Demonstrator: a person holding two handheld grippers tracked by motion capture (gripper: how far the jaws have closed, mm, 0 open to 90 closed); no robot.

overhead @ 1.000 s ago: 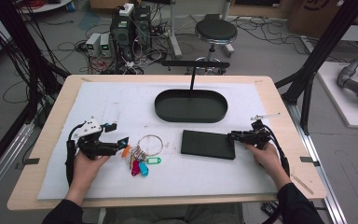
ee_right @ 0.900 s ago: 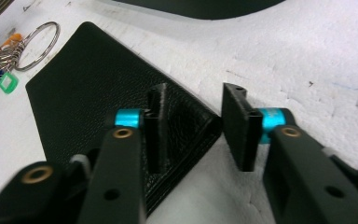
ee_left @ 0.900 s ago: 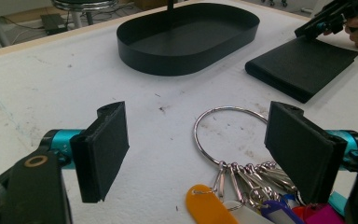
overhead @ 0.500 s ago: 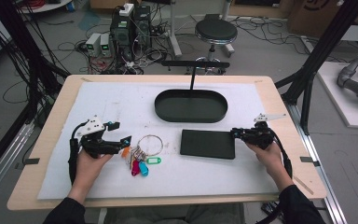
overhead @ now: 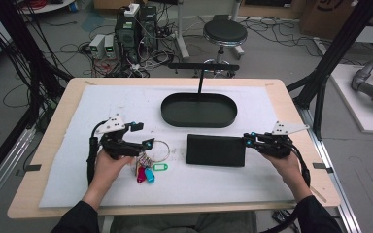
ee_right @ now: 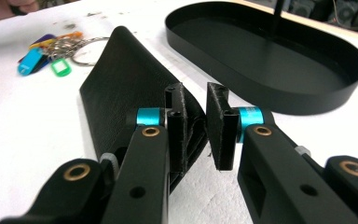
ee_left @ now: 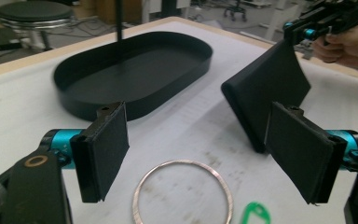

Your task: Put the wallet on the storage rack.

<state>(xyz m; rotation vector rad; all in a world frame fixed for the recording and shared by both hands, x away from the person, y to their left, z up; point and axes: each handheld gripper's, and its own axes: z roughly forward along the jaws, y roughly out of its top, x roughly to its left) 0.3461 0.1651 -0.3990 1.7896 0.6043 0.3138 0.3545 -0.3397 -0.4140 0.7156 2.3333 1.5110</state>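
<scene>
On the white mat covering the tabletop [overhead: 281,92], the right gripper [overhead: 250,140] has just drawn its jaws together on the right-hand end of a flat black wallet [overhead: 216,150], and in the right gripper view the jaws are clenched on the edge of that wallet [ee_right: 121,84], its gripped end tilted up off the mat while the far end rests on it. The left gripper view shows the same wallet [ee_left: 265,88] slanting, its raised corner caught by the right gripper [ee_left: 303,31] in the person's hand [ee_left: 349,44]. The left gripper [overhead: 143,144] hovers with its jaws released and wide apart just above a metal key ring [ee_left: 182,193], nothing between them. The key ring [overhead: 158,150] lies just left of the wallet, with coloured key tags [overhead: 148,173] bunched at its near side. Behind both, a black oval tray [overhead: 199,121] sits empty on the mat, near the wallet but apart from it.
</scene>
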